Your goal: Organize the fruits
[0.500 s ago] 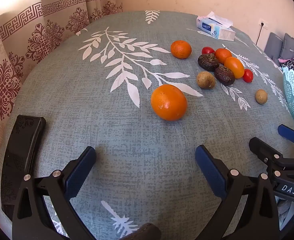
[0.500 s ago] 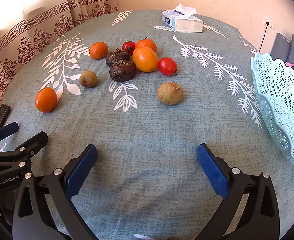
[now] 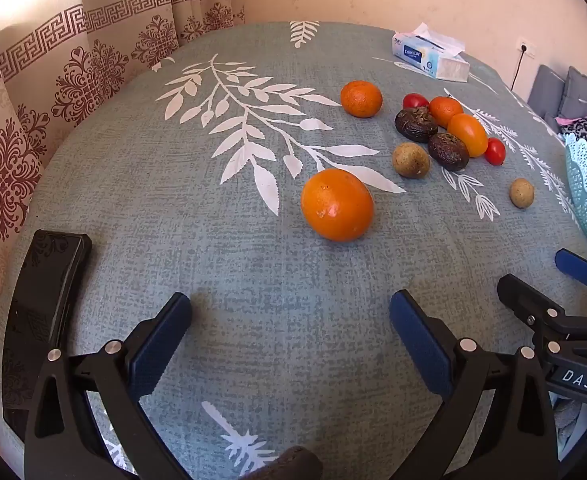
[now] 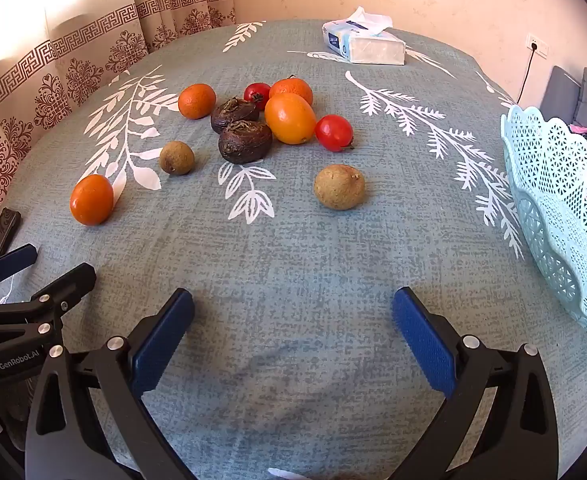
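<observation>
Hovering over the bench, left gripper and right gripper are both gaping wide, holding nothing. Fruits are lying scattered ahead: an orange nearest left, a cluster farther off; basket at right.

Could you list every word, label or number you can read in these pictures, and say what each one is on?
"DAS": tag on the right gripper.
"GenRobot.AI": label on the left gripper.
"Color Life", roughly: tissue box; blurred, smaller print unreadable.
Small figures below the GenRobot.AI label: too small to read.
</observation>
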{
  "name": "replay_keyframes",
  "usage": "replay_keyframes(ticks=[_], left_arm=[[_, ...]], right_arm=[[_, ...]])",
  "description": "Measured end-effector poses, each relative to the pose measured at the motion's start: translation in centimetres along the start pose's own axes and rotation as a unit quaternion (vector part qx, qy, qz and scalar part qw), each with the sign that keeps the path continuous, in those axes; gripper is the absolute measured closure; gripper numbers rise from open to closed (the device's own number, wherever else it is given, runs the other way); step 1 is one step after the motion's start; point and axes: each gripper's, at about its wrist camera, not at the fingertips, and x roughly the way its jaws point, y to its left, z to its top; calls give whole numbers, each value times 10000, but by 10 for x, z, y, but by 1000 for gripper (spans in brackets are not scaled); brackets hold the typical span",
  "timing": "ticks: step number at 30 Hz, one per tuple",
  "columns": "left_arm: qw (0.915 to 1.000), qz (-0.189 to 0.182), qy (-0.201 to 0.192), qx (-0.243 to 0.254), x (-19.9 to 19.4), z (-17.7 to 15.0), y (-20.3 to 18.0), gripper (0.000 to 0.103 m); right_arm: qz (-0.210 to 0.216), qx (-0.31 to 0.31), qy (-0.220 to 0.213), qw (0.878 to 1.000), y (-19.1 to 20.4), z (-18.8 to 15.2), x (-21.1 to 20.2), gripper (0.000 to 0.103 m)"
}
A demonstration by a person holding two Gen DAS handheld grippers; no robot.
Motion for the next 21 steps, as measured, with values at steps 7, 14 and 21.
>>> replay_keyframes(ticks=[7, 14, 21], left_arm=[[10000, 1, 1, 1, 0, 0, 0, 5], [10000, 12, 29, -2, 0, -2, 1, 5], [10000, 41, 34, 23, 0, -2, 0, 5]], right_arm=[[3, 3, 0, 10000, -1, 0, 0, 2], [84, -20, 25, 10000, -1, 0, -1, 2], [106, -160, 184, 9996, -1, 4, 2, 2]])
